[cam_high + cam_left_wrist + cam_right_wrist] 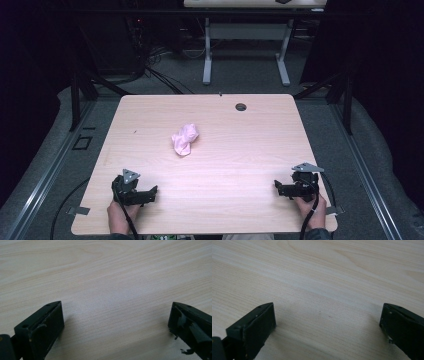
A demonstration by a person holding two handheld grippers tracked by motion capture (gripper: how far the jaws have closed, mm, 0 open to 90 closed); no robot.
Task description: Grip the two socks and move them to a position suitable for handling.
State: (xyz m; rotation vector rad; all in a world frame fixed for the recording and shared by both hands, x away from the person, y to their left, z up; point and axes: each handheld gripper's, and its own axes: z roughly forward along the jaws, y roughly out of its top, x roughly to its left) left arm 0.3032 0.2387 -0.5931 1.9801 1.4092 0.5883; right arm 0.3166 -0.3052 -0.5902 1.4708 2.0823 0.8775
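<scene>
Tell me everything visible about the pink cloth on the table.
The pink cloth is a small, pale pink piece of soft fabric, crumpled into a loose bunch with folds, not spread flat. It lies on the light wooden table, a little left of the middle and nearer the far edge. Only the tabletop touches it. It sits well apart from the left gripper and the right gripper, both open near the front edge.

Bare table (240, 165) between both grippers and pink cloth (184, 138); apparently nothing blocking.

wood table (250, 150) w/ pink cloth (184, 139)
</scene>
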